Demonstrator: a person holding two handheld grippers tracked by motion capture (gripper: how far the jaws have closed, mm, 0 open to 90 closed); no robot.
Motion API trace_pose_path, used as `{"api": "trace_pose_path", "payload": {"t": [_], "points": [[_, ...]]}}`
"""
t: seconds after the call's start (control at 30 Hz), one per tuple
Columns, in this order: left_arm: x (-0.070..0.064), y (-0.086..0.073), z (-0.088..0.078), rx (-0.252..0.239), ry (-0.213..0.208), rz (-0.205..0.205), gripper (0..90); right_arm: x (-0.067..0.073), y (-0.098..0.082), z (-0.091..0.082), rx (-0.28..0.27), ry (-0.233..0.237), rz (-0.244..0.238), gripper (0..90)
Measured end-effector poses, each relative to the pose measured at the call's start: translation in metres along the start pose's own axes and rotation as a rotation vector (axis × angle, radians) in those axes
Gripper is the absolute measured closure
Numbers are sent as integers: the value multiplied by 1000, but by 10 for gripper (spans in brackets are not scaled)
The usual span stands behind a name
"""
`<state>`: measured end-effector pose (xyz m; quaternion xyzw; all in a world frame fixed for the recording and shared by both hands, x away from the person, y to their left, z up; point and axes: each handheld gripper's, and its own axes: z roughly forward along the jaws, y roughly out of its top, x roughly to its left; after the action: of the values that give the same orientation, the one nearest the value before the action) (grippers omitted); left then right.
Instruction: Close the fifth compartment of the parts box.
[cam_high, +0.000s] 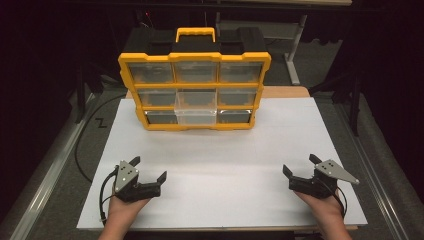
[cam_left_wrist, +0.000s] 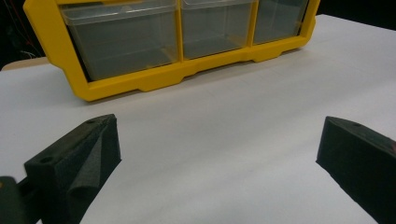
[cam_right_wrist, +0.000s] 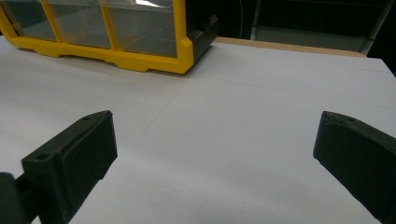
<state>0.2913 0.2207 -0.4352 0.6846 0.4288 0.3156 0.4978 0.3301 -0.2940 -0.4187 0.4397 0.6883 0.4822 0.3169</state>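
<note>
Bench: A white bench (cam_high: 220, 170) carries the whole scene, bare across its near half, with a yellow organiser standing at its far middle.
Organiser: The yellow organiser (cam_high: 194, 127) stands upright on its lower edge, carry handle on top, its front of nine clear bins in three rows facing the person.
Landmark: All places below are given from the organiser.
Middle drawer: The clear drawer (cam_high: 195, 116) in the organiser's middle column, at the middle and bottom rows, juts forward of the frame and looks paler than its neighbours; the other bins sit flush.
Contents: Through the clear fronts no bin's contents can be made out, in the high view or in the left gripper view.
Left gripper: The left gripper (cam_high: 149, 172) rests low over the bench, well in front of the organiser and off its left corner, held in a hand coming up from the near edge.
Left jaws: Spread wide, with nothing between them and bare bench showing through the gap; they touch no bin.
Right gripper: The right gripper (cam_high: 301, 166) sits in the mirror place, well in front of the organiser and off its right corner.
Right jaws: Likewise wide apart and empty, well clear of the frame.
Progress: By the look of it the work on the organiser is at its very start or between steps: one drawer stands partly out, and neither gripper is near it.
Left to do: A reach forward to the organiser's front, probably to that protruding drawer, appears to be the whole of what remains.
</note>
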Motion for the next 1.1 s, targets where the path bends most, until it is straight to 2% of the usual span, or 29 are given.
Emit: {"api": "trace_pose_path", "payload": {"t": [0.13,0.47,0.7,1.1], "points": [[0,0,1,3,9,10,2,-1,0,2,0,-16,-9,11],[0,0,-1,-1,6,10,3,1,0,5,4,-10,-41,11],[-1,1,-1,3,3,20,7,0,0,5,1,-18,-33,11],[1,2,-1,-3,-3,1,8,-1,1,6,1,-23,-29,11]]}}
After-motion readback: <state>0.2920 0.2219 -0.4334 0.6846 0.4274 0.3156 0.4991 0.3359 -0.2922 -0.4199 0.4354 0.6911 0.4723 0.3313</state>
